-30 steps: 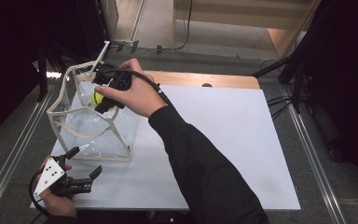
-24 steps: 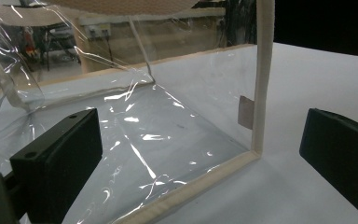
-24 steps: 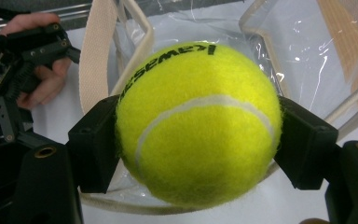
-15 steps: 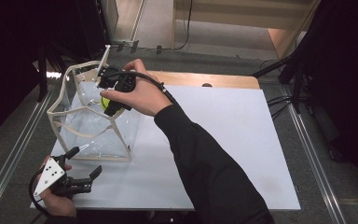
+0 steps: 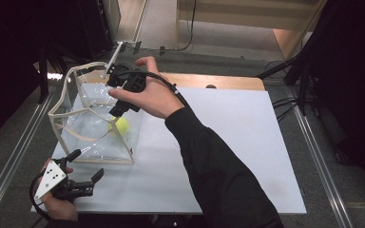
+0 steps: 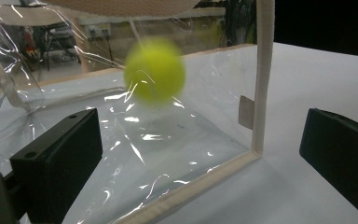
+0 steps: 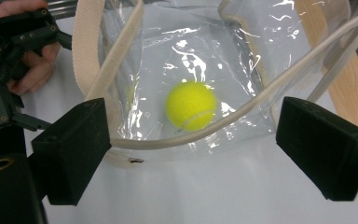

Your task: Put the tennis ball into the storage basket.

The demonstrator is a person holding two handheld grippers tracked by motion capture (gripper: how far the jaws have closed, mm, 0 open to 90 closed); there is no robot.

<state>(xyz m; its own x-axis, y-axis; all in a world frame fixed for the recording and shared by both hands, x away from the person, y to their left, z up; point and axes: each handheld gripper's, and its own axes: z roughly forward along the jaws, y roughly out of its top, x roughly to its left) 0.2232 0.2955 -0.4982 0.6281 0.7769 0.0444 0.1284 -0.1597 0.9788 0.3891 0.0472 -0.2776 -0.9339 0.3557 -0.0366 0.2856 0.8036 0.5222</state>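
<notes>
**Tennis ball inside a clear tote bag on a white table**

A white table [image 5: 228, 142] with a wooden far edge stands in a dim room, with dark equipment and cables on the grey floor around it. From the table's centre, a transparent plastic tote bag [image 5: 95, 128] with cream webbing trim stands at about 9 o'clock, near the left edge, its top open.

Inside the bag is a yellow-green tennis ball [image 5: 119, 125]. In the left gripper view the ball [image 6: 154, 70] looks blurred and appears above the bag's floor, behind the clear wall; whether it touches the floor cannot be told. In the right gripper view the ball [image 7: 191, 105] sits low within the bag [image 7: 186, 70], seen from above through the open top.

The right gripper [image 5: 120, 110] hangs over the bag's mouth, at about 12 o'clock from the ball, held by the person's right hand [image 5: 154, 95], with a dark sleeve running back toward 5 o'clock. Its two black jaws are spread wide with nothing between them.

The left gripper [image 5: 83, 172] rests near the table's near-left corner, at about 7 o'clock from the bag, held by the left hand [image 5: 59, 206] and pointing at the bag's near wall. Its jaws are also spread wide and grip nothing. A cream corner strap of the bag [image 6: 263, 74] stands upright between them, farther off.
</notes>
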